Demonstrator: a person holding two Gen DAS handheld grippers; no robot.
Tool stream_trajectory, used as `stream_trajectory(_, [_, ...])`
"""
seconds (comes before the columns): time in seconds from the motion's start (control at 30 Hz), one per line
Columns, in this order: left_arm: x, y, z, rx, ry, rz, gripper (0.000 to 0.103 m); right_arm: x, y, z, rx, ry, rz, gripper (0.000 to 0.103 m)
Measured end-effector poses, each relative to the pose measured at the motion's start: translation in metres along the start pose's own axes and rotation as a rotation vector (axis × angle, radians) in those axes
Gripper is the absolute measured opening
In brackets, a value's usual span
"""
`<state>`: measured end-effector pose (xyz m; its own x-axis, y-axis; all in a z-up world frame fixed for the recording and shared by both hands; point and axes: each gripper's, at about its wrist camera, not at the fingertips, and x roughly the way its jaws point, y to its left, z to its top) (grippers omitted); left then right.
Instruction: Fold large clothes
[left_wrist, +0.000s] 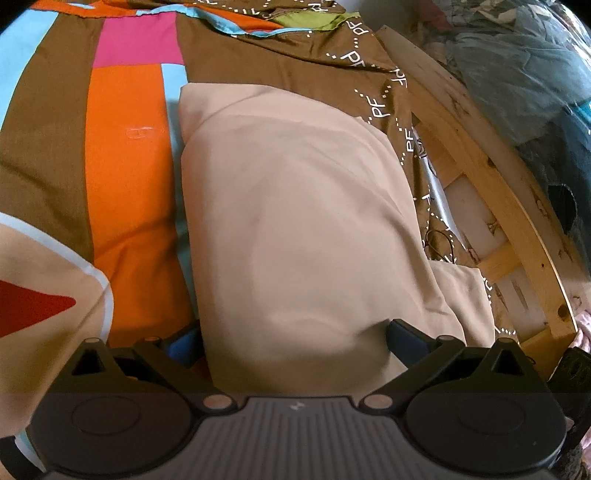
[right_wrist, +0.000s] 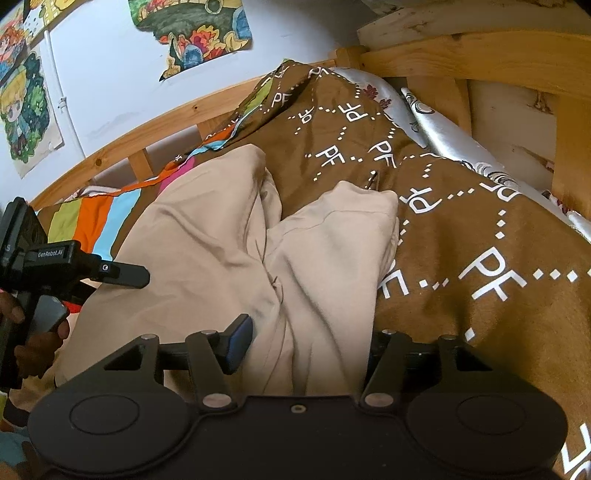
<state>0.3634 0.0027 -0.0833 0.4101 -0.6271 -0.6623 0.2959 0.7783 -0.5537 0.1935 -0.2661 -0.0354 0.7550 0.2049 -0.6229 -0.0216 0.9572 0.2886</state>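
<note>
Both grippers, left gripper (left_wrist: 295, 343) and right gripper (right_wrist: 306, 343), spread wide around soft beige garment (left_wrist: 295, 206); striped bedspread (left_wrist: 125, 192) underneath, pine bed frame (left_wrist: 491, 177) at three o'clock.

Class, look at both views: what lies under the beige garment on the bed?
The beige garment lies on a brown bedcover with coloured stripes and white PF lettering. Whatever sits directly beneath its folds is covered.
</note>
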Motion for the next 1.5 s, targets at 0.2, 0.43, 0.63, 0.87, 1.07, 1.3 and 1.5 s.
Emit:
stream_trajectory(0.2, [0.002,0.0,0.002,-0.003,-0.006,0.007,0.103,0.0,0.0,0.0,-0.003,0.0,0.002,0.06])
stream_trajectory(0.43, [0.001,0.001,0.012,-0.006,-0.053,0.028,0.103,0.0,0.001,-0.001,-0.021,-0.003,0.005,0.063])
stream_trajectory(0.63, [0.005,0.009,0.01,-0.053,-0.049,0.003,0.103,0.0,0.001,-0.002,-0.023,-0.003,0.005,0.063])
stream_trajectory(0.87, [0.006,0.008,0.01,-0.044,-0.054,0.013,0.103,0.001,0.002,-0.002,-0.025,-0.002,0.006,0.064])
stream_trajectory(1.07, [0.005,0.004,0.008,-0.053,-0.076,0.015,0.1,0.001,0.003,-0.002,-0.037,0.001,0.002,0.065])
stream_trajectory(1.3, [0.001,-0.002,0.007,-0.03,-0.073,0.041,0.092,0.0,0.005,-0.002,-0.046,-0.008,-0.019,0.058])
stream_trajectory(1.5, [-0.001,-0.017,0.003,0.003,-0.104,0.095,0.089,-0.001,0.003,-0.001,-0.036,-0.008,-0.018,0.043])
